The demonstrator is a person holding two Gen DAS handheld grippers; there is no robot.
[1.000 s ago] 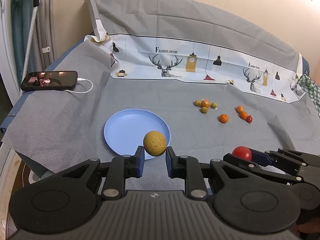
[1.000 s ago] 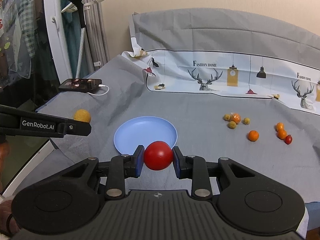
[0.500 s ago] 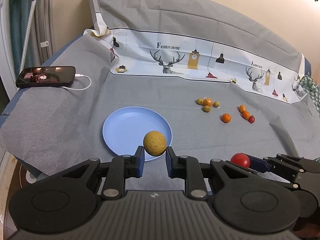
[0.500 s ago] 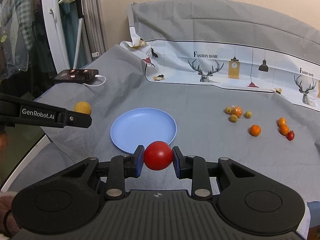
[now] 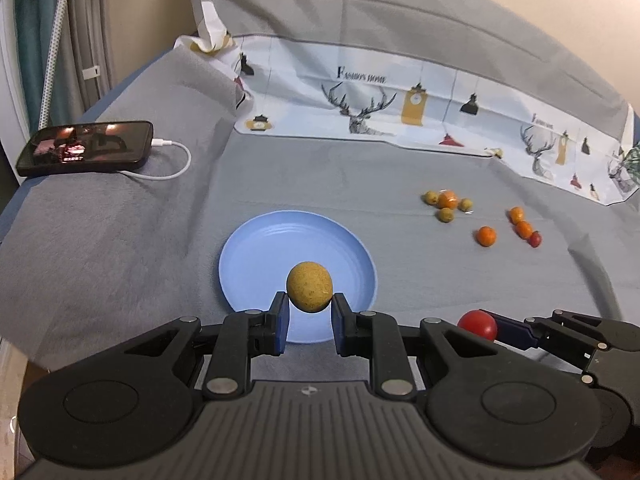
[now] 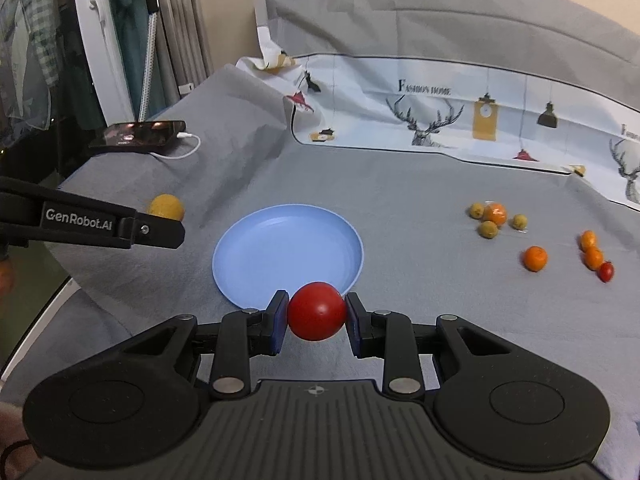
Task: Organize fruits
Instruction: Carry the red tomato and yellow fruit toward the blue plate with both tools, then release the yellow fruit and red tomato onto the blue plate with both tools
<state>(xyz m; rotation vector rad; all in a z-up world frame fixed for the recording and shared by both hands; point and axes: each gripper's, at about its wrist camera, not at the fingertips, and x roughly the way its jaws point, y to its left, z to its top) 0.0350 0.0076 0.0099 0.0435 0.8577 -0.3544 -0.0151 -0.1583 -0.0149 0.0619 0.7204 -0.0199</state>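
The yellow-brown fruit point(image 5: 309, 287) sits pinched at the very tips of the left hand-held gripper point(image 5: 308, 322), its jaws closed on it, in the air before the near rim of the blue plate point(image 5: 280, 240). The red tomato point(image 6: 317, 311) is clamped the same way in the right hand-held gripper point(image 6: 316, 326), just short of the plate's near edge. The plate lies near the middle of the grey-covered table point(image 5: 120, 240); small oranges and green fruits point(image 5: 446, 204) lie scattered toward the right edge. Both grips look shallow on round, smooth fruit: either could squirt out. Released high, they may roll off the shallow plate, and two hand-held grippers converging there could collide.
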